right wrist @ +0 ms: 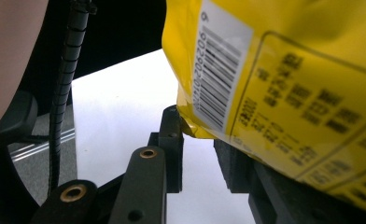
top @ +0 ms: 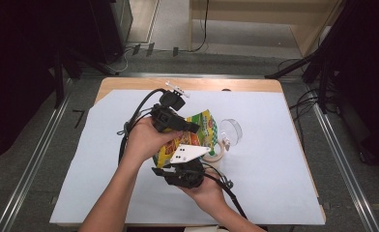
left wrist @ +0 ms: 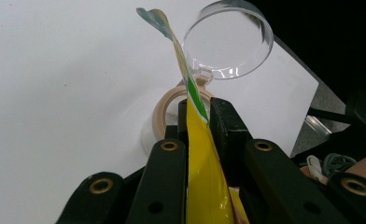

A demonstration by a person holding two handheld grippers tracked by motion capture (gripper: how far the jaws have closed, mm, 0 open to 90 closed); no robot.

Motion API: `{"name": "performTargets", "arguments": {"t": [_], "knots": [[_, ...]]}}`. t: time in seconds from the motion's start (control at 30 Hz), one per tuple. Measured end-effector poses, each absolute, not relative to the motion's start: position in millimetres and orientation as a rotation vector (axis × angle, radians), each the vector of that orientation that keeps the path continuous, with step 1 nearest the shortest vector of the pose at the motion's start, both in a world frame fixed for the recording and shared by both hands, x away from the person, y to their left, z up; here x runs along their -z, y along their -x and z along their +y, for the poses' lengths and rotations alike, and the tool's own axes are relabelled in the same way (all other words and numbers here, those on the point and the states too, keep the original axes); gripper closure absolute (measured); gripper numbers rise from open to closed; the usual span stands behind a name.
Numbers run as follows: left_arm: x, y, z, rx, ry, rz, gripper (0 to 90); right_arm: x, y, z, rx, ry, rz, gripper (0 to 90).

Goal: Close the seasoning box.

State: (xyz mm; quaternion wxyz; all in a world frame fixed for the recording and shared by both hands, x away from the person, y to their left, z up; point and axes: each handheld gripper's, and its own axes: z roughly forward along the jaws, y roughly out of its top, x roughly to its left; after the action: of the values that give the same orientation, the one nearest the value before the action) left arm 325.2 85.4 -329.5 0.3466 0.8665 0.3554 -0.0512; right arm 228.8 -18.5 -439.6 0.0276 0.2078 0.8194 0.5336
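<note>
Left gripper [left wrist: 197,109]: jaws closed on the edge of the yellow snack bag [left wrist: 204,186], which stands on edge between the pads and rises beyond the fingertips. In the high view this gripper [top: 190,126] is held in the person's left hand [top: 144,140], above the table, with the bag [top: 197,135] hanging from its jaws toward the right gripper.

Right gripper [top: 180,166]: held in the right hand [top: 204,191], directly under the bag's lower end. In the right gripper view the jaws [right wrist: 197,140] stand apart, and the bag's lower corner [right wrist: 284,93], barcode side facing the camera, sits in the gap between them. It lies against the right-side jaw and overlaps it; no clamping is visible, so the gripper is recorded as open.

Beyond the left gripper's tips, on the white sheet [left wrist: 55,93] covering the table: a roll of tape [left wrist: 165,109] just past the jaws, and a clear plastic cup [left wrist: 228,39] lying on its side, just beyond the roll. The bag's top edge crosses in front of both
</note>
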Motion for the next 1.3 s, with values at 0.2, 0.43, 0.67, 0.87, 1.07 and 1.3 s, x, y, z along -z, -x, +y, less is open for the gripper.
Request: {"name": "performTargets", "arguments": {"t": [0.2, 0.43, 0.67, 0.87, 1.07, 1.3], "knots": [[328, -320, 91, 0.141, -2.216, 0.964, 83.7, 440, -227, -16, -1.661, -0.621, 2.54, 74.7], [327, -317, 88, 0.116, -2.229, 0.944, 83.9, 440, -227, -17, -1.666, -0.624, 2.552, 75.6], [331, -324, 90, 0.139, -2.206, 0.954, 81.6, 437, -227, -17, -1.662, -0.605, 2.55, 75.5], [332, -327, 92, 0.166, -2.194, 0.955, 78.4, 436, -228, -17, -1.66, -0.615, 2.555, 75.4], [331, -328, 93, 0.159, -2.188, 0.972, 79.1, 433, -228, -17, -1.668, -0.624, 2.564, 75.1], [331, -328, 92, 0.163, -2.213, 0.972, 74.0, 432, -229, -18, -1.699, -0.628, 2.576, 74.9]]}}
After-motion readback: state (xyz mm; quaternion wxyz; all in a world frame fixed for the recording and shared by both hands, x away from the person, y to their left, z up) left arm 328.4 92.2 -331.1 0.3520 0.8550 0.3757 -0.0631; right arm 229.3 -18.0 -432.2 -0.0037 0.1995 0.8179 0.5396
